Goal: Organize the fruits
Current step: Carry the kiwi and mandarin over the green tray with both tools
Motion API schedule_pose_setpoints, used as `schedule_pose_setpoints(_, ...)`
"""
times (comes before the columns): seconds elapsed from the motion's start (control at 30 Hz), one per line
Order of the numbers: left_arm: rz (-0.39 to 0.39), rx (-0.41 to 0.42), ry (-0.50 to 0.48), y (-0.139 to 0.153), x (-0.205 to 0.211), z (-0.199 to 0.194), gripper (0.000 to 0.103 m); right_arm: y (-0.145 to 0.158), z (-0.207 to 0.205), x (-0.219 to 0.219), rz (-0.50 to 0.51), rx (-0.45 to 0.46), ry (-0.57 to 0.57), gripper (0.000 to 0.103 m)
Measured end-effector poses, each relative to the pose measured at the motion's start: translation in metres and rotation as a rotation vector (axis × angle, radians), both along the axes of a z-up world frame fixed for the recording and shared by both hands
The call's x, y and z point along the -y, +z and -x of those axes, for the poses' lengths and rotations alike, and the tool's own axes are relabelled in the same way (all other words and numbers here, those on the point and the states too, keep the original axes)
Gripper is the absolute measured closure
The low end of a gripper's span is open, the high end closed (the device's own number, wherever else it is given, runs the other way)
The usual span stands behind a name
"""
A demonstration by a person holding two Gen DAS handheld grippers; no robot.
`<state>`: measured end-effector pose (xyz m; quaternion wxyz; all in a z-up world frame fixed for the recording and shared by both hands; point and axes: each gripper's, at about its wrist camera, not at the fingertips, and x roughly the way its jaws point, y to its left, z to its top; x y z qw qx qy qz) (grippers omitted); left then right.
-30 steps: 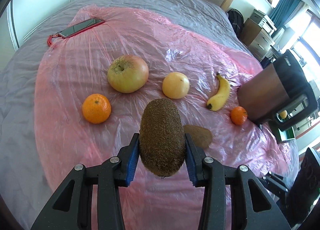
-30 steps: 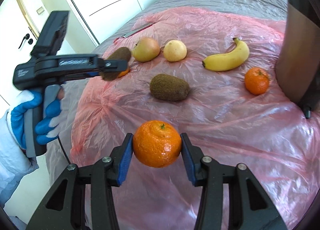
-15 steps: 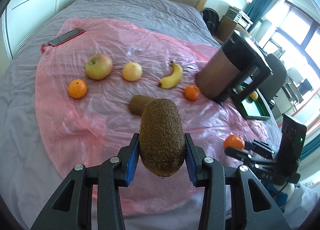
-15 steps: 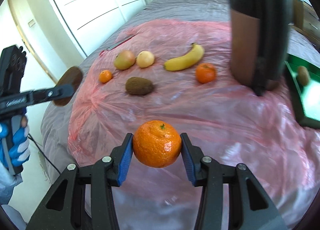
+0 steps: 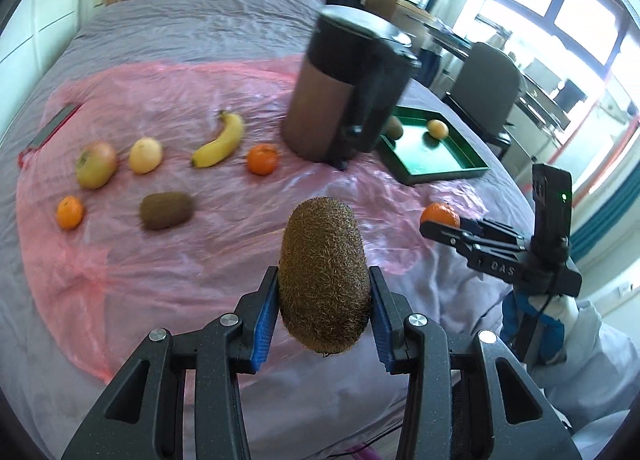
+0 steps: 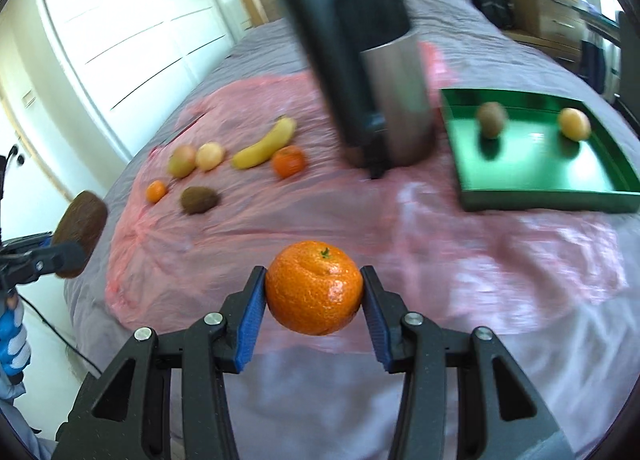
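Note:
My left gripper [image 5: 323, 314] is shut on a brown kiwi [image 5: 323, 276], held in the air over the near edge of the bed. My right gripper [image 6: 314, 292] is shut on an orange mandarin [image 6: 314, 287], also lifted off the bed. A green tray [image 6: 532, 176] lies at the right with a kiwi [image 6: 492, 119] and a yellowish fruit [image 6: 574, 123] in it. On the pink plastic sheet [image 5: 160, 260] lie a banana [image 5: 222, 140], an apple [image 5: 96, 164], a pale round fruit [image 5: 146, 155], two mandarins [image 5: 262, 159] and a kiwi [image 5: 166, 211].
A tall brown and black bin [image 5: 344, 88] stands between the loose fruit and the tray. A phone [image 5: 54, 126] lies at the sheet's far left. The person's gloved hand [image 6: 14, 344] shows at the left edge. A chair [image 5: 488, 80] and drawers stand beyond the bed.
Both grippers have swung to the right and risen a little with their fruit. The loose fruit slid leftwards in both views, and the bin and green tray came into view.

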<state>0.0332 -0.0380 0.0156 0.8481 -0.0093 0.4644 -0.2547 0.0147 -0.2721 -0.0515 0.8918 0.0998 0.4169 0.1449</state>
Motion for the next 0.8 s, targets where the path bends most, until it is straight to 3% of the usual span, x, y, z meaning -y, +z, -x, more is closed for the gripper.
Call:
schedule_pose_setpoints(0.43, -0.044, 0.019, -0.29, 0.01, 0.152, -0.027, 0.066, 0.01, -0.013, 0.132, -0.008, 0.064, -0.264, 0.045)
schedule_pose_setpoints(0.8, -0.065, 0.011, -0.37, -0.006, 0.243, -0.073, 0.066, -0.005, -0.048, 0.191, -0.007, 0.073, -0.355, 0.045)
